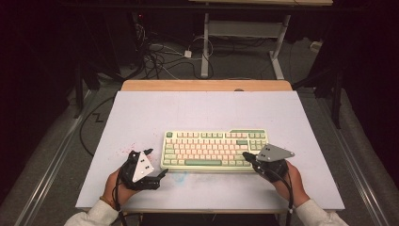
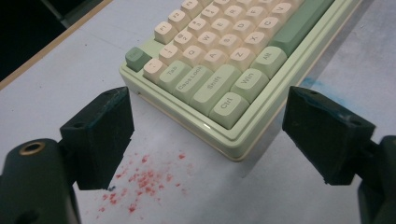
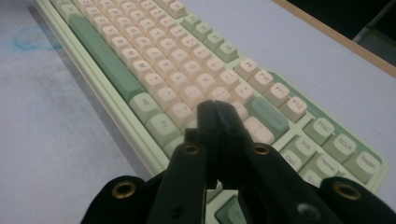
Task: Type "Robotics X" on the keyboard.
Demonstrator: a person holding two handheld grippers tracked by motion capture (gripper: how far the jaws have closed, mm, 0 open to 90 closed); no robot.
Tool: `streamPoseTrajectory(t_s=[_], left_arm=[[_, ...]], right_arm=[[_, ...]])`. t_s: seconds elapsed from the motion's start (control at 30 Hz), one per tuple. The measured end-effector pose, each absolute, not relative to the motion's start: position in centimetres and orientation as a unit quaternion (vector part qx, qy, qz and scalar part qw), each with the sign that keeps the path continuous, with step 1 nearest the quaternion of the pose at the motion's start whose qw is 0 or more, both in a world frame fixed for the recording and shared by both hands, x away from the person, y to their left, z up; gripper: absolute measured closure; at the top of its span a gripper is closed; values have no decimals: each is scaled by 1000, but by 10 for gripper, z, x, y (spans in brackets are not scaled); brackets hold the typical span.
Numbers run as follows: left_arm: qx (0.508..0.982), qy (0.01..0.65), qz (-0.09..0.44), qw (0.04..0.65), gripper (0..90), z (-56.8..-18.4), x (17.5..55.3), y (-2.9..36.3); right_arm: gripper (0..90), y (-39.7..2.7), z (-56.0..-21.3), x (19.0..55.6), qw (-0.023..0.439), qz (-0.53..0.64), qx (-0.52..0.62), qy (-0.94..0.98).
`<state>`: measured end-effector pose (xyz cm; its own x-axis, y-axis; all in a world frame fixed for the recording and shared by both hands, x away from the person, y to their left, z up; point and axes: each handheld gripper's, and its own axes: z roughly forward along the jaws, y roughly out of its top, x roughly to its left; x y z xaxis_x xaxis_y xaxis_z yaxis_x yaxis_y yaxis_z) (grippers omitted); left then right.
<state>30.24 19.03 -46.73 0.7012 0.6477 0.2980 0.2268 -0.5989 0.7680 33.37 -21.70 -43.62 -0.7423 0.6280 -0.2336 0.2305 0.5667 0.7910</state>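
Both tools are in my hands, low in the high view, one at each end of the keyboard (image 1: 214,150). Biggest first: the table (image 1: 141,117) has a pale top that takes up the middle of that view, and the keyboard lies flat on it, a bit below the middle. It is green and cream, with a long green bar along its near edge. My left gripper (image 1: 149,164) sits at the lower left, just beside the left end of the keyboard. In the left gripper view its two black jaws stand wide apart with nothing between them, and the keyboard corner with the Ctrl key (image 2: 229,104) lies ahead, not touched. My right gripper (image 3: 218,108) is clenched, its two jaws pressed flat together with nothing held. In the right gripper view its tip hangs over the cream keys near the right end, by a wide green key (image 3: 267,115). I cannot tell if the tip touches a key. I think the job is pressing keys with that closed tip, and it looks only just begun. Small red specks (image 2: 140,184) dot the table by my left gripper.
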Motion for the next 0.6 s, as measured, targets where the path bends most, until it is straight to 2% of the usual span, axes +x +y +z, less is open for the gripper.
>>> streamPoseTrajectory(t_s=[0.6], left_arm=[[852,256,281,361,157,-470,304,189]], right_arm=[[900,-145,-440,377,225,365,220,876]])
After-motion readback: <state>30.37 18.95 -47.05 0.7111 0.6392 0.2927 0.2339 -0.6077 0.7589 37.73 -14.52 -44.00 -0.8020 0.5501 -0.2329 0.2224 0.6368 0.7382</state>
